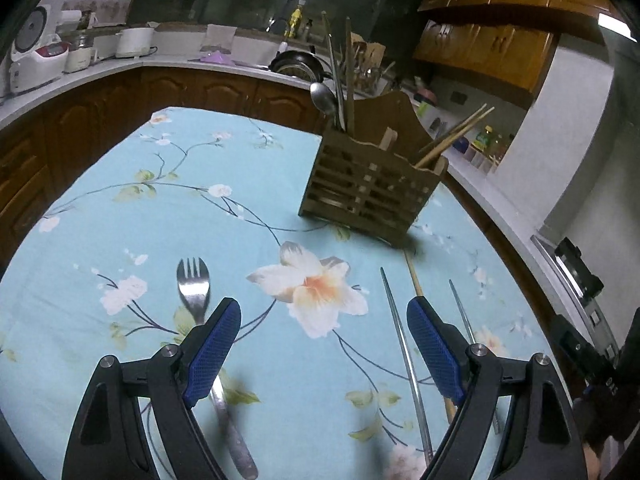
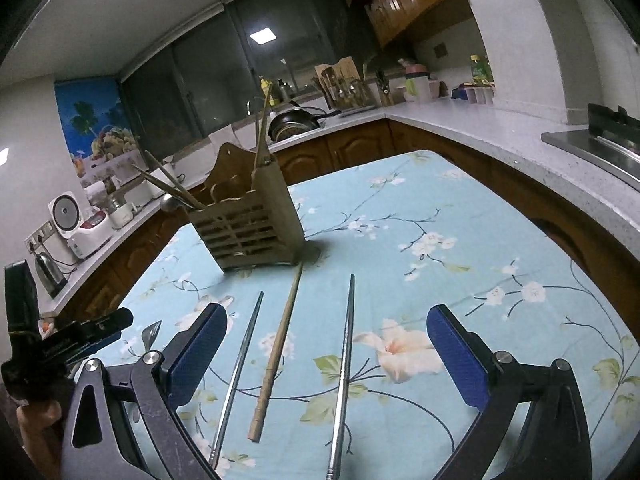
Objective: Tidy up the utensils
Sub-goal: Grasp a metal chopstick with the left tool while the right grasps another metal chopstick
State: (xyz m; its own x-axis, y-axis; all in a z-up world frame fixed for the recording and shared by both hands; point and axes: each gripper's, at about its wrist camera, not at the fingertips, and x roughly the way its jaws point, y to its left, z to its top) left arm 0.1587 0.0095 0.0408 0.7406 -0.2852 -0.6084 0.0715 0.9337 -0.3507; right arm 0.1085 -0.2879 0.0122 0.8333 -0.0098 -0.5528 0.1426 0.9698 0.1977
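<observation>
We see the slatted wooden utensil holder (image 2: 250, 224) standing far on the pale blue floral tablecloth (image 2: 460, 248), already holding chopsticks and a spoon. Near us lie three chopsticks pointing lengthwise toward it: a turned wooden chopstick (image 2: 276, 354) between two thin steel chopsticks (image 2: 343, 364). Our right gripper (image 2: 326, 344) straddles them, jaws wide, empty. The left gripper (image 1: 324, 340), likewise spread, has the steel fork (image 1: 196, 292) just left of it.

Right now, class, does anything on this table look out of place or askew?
Yes. A fork, two metal chopsticks and one wooden chopstick lie loose on the tablecloth instead of standing in the wooden holder. The wooden one has no partner beside it. Nothing looks spilled or broken.
</observation>
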